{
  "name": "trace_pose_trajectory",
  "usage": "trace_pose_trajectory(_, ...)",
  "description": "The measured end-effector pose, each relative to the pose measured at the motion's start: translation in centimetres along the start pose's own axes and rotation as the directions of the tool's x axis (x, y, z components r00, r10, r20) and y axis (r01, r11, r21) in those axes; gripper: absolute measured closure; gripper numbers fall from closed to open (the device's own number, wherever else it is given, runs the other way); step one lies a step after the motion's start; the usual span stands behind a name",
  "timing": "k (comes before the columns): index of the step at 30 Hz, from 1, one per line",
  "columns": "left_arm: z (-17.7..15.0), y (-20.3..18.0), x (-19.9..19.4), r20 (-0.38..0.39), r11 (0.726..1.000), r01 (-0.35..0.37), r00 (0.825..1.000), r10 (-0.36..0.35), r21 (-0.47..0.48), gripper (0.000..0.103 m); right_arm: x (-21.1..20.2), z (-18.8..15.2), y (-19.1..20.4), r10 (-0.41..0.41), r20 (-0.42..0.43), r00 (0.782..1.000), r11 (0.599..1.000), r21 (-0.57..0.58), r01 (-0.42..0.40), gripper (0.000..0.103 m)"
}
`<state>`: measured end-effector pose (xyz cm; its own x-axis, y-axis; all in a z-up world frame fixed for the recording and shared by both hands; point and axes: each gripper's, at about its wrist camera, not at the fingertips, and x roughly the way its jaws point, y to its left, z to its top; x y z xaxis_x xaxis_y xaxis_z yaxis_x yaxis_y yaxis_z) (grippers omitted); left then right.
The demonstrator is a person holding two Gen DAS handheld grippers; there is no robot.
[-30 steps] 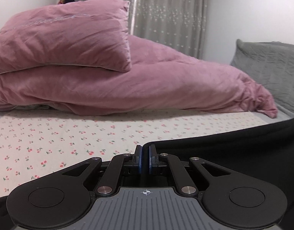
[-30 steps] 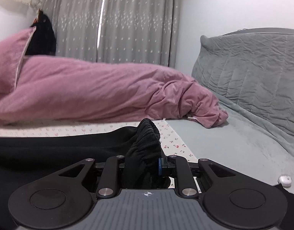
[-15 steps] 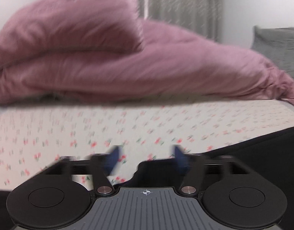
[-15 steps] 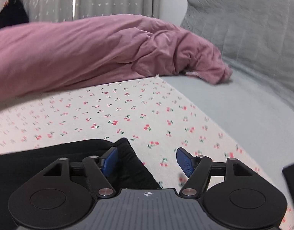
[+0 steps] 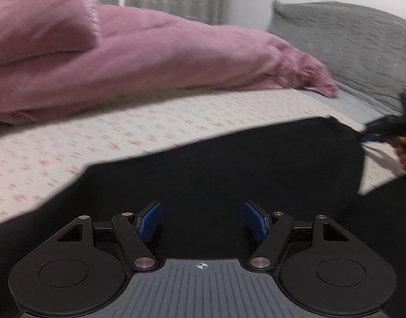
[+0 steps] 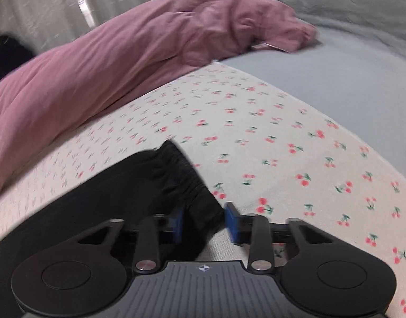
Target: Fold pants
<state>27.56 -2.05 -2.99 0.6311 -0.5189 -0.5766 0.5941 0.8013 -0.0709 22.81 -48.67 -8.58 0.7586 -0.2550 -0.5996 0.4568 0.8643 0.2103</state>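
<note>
Pants (image 5: 216, 169), black, lie spread across the cherry-print sheet (image 6: 269, 122), in front of the heaped pink duvet (image 5: 163, 63). Only the right wrist view shows their gathered elastic waistband (image 6: 181, 169); the right gripper (image 6: 203, 218) is closing its blue pads around that corner, cloth between them. Only the left wrist view shows the left gripper (image 5: 202, 220), jaws wide apart over flat black fabric, gripping nothing.

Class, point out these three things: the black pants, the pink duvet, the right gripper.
black pants (image 5: 216, 175), left wrist view, flat middle.
pink duvet (image 6: 118, 61), right wrist view, top.
right gripper (image 6: 204, 221), right wrist view, between fingertips.
</note>
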Motion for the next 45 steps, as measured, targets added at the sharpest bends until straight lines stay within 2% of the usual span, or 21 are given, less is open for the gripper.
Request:
trace_pose_trajectory(3,-0.5,-0.6,0.8,-0.034,1.000,0.022,0.999,-0.022,-0.001,0.033,-1.4,0.9,-0.4,-0.044,0.032,0.999,0.999,-0.012,0.044,0.086)
trace_pose_trajectory(6,-1.1,-0.9,1.4,-0.044,1.000,0.022,0.999,-0.022,0.016,0.032,-0.2,1.0,-1.6,-0.083,-0.044,0.996,0.997,-0.011,0.083,0.087)
trace_pose_trajectory(7,-1.1,-0.9,1.4,-0.042,1.000,0.021,0.999,-0.020,0.014,0.031,-0.1,0.7,-1.2,-0.093,-0.030,0.995,0.995,-0.049,0.092,0.085)
trace_pose_trajectory(9,-1.0,-0.8,1.3,-0.045,1.000,0.027,0.999,-0.027,0.000,0.031,-0.4,0.5,-0.7,-0.112,-0.016,0.994,0.992,-0.057,0.111,0.078)
trace_pose_trajectory(11,-0.7,-0.8,0.5,-0.054,0.999,0.040,0.998,-0.040,-0.009,0.031,-1.2,0.4,-0.3,-0.120,0.008,0.993,0.991,-0.049,0.121,0.059)
trace_pose_trajectory(14,-0.3,0.0,-2.0,-0.031,0.999,0.039,0.999,-0.038,0.006,0.031,-2.5,0.5,1.3,-0.108,0.041,0.993,0.987,-0.114,0.112,0.048)
trace_pose_trajectory(17,-0.2,2.2,-4.6,-0.008,1.000,-0.030,1.000,0.030,0.008,0.030,-3.8,0.8,3.7,-0.081,0.069,0.994,0.974,-0.204,0.093,0.039)
trace_pose_trajectory(19,-0.2,4.7,-6.2,-0.004,0.994,-0.107,0.994,0.107,-0.017,0.030,-4.4,0.9,5.6,-0.043,0.075,0.996,0.967,-0.249,0.060,0.037)
trace_pose_trajectory(21,-0.3,7.5,-7.8,-0.008,0.980,-0.194,0.981,0.194,-0.047,0.030,-5.0,0.8,7.8,0.008,0.068,0.998,0.960,-0.281,0.011,0.034)
trace_pose_trajectory(24,-1.2,12.4,-10.1,-0.030,0.940,-0.320,0.947,0.319,-0.116,0.029,-5.4,0.3,11.3,0.087,0.048,0.995,0.942,-0.328,-0.066,0.032)
trace_pose_trajectory(26,-2.3,16.0,-11.3,-0.061,0.900,-0.396,0.918,0.392,-0.181,0.028,-5.4,-0.2,13.8,0.140,0.023,0.990,0.927,-0.354,-0.123,0.031)
trace_pose_trajectory(28,-3.5,18.7,-12.3,-0.095,0.850,-0.481,0.876,0.472,-0.214,0.028,-5.1,-0.9,15.9,0.186,-0.007,0.982,0.910,-0.376,-0.175,0.031)
trace_pose_trajectory(29,-3.8,19.6,-12.6,-0.104,0.839,-0.497,0.868,0.486,-0.223,0.028,-5.0,-1.2,16.9,0.204,-0.022,0.979,0.900,-0.389,-0.196,0.031)
trace_pose_trajectory(33,-5.2,22.7,-13.1,-0.127,0.815,-0.518,0.855,0.503,-0.260,0.028,-4.6,-3.0,20.9,0.253,-0.079,0.964,0.857,-0.443,-0.261,0.031)
trace_pose_trajectory(36,-5.7,24.9,-13.1,-0.148,0.811,-0.503,0.864,0.482,-0.299,0.028,-4.4,-4.3,23.4,0.291,-0.133,0.948,0.830,-0.457,-0.319,0.031)
trace_pose_trajectory(39,-6.1,26.8,-12.8,-0.166,0.833,-0.437,0.899,0.405,-0.338,0.028,-4.4,-5.8,25.4,0.317,-0.176,0.932,0.810,-0.461,-0.362,0.031)
trace_pose_trajectory(42,-6.4,28.3,-12.2,-0.188,0.833,-0.387,0.922,0.339,-0.395,0.029,-4.3,-7.3,27.3,0.319,-0.208,0.925,0.792,-0.477,-0.381,0.031)
trace_pose_trajectory(44,-6.2,28.7,-11.9,-0.199,0.844,-0.368,0.929,0.313,-0.390,0.034,-4.2,-8.2,28.3,0.317,-0.226,0.921,0.786,-0.481,-0.388,0.031)
trace_pose_trajectory(45,-6.1,28.6,-11.8,-0.201,0.855,-0.357,0.932,0.301,-0.376,0.048,-4.0,-8.7,28.7,0.315,-0.235,0.920,0.784,-0.481,-0.392,0.031)
